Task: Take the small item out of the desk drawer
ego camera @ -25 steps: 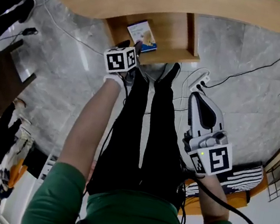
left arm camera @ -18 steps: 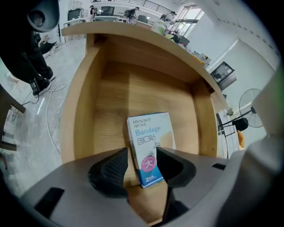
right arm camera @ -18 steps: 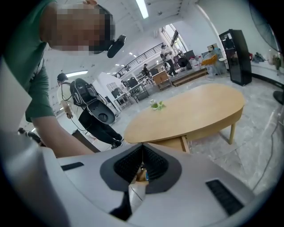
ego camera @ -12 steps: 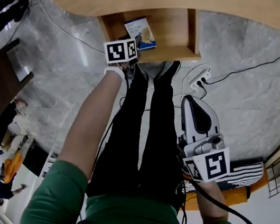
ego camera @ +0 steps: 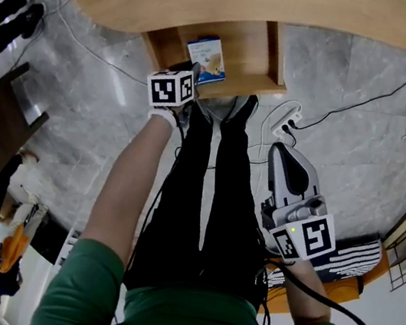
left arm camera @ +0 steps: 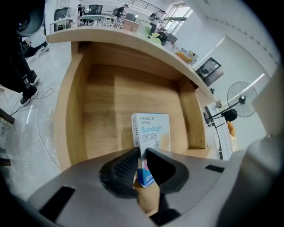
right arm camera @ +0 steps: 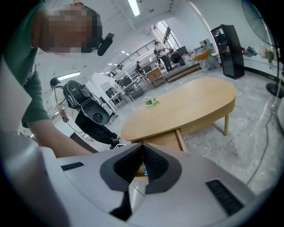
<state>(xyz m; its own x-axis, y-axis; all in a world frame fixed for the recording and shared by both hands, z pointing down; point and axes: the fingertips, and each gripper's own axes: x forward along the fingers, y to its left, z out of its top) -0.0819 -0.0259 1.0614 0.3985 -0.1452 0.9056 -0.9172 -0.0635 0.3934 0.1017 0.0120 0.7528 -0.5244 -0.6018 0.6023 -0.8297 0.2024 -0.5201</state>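
The left gripper (left arm camera: pixel 141 154), whose jaws had stood wide apart a second before, reached a little deeper over the open drawer (left arm camera: pixel 100 95). Its jaws were closing onto the near end of the bandage box (left arm camera: pixel 153 131), which had swung slightly straighter along the drawer than before.
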